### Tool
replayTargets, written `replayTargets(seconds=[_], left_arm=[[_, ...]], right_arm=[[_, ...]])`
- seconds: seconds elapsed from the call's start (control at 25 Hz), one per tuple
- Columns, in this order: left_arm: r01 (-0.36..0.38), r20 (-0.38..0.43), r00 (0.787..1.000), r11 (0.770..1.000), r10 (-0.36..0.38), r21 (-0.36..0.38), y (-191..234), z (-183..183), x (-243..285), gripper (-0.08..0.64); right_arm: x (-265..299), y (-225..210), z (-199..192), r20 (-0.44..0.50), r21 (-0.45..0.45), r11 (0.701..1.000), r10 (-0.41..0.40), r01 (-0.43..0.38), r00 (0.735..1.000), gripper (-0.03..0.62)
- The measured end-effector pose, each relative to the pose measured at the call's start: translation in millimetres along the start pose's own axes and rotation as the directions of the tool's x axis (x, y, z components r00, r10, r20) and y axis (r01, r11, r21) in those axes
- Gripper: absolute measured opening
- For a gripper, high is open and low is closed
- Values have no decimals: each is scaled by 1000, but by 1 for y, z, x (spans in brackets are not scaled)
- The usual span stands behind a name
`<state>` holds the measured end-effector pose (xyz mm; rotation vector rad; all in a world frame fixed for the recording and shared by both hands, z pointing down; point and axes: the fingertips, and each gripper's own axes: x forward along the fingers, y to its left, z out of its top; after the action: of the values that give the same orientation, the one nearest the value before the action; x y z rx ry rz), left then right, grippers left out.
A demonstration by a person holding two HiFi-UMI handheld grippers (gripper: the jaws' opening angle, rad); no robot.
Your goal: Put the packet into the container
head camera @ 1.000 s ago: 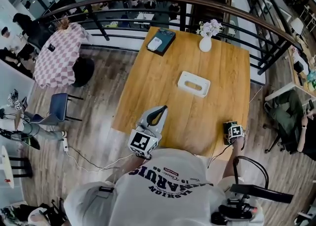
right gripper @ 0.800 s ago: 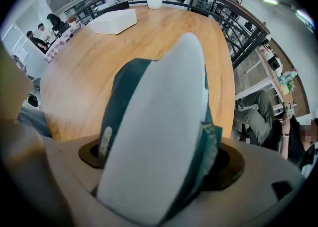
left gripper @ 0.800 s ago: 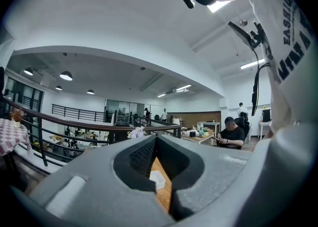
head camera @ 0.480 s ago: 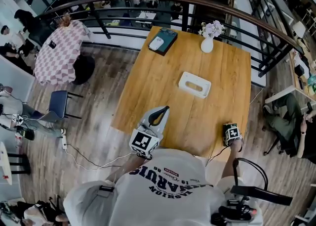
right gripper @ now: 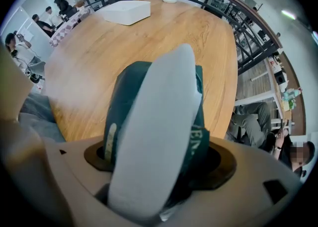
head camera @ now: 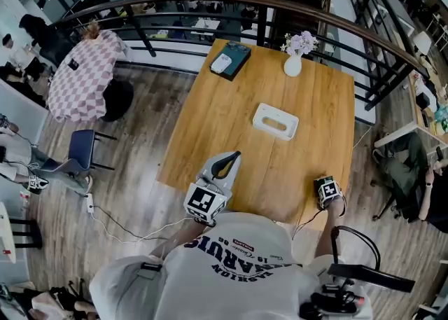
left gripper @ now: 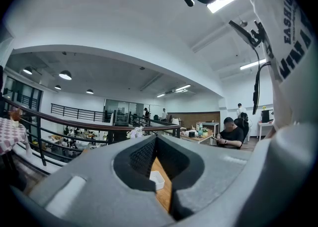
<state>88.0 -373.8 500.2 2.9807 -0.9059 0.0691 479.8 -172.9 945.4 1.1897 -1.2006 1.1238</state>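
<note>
Right tongs (head camera: 327,191): just closing, now clamped on the dark green packet (right gripper: 121,99) at the desk's (head camera: 231,115) near right edge.
Packet: well apart from the white container (head camera: 262,117) at mid-desk.
Left tongs (head camera: 229,157): tips together, empty.

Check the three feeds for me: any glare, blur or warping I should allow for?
Head view: sharp and evenly lit, the container on the table clear. Left gripper view: strong fisheye, black corners, a ceiling light blown out. Right gripper view: the packet sits close to the lens and looks soft; the far container stays readable, the corners black.
</note>
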Motion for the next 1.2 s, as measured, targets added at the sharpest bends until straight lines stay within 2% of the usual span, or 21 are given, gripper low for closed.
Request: replayTargets(seconds=[0.2,0.4,0.56,0.72,0.84,1.0,1.2], left_arm=[[5,-5,1000,1000,-5,-6,1,3,-1,2],[23,-4,1000,1000,-23,-10,-5,2,1,2],[37,3,999,999,-37,-4,-9,7,4,2],[56,7,998,998,-56,-2,-18,6,8,2],[68,14,998,998,-68,0,-23,6,9,2],[71,19,997,997,-71,-6,-25,8,10,2],[62,17,998,998,-62,-5,-25,7,8,2]], right_arm=[[-34,10,11,34,-57,998,-4,6,999,417],[-96,36,30,92,-217,976,32,-12,995,414],[-170,64,52,144,-377,926,59,0,988,411],[-245,94,56,145,-554,832,70,23,987,408],[-293,114,57,169,-630,775,79,46,982,403],[-324,127,63,211,-663,745,83,80,974,400],[-312,131,58,171,-678,733,90,51,981,400]])
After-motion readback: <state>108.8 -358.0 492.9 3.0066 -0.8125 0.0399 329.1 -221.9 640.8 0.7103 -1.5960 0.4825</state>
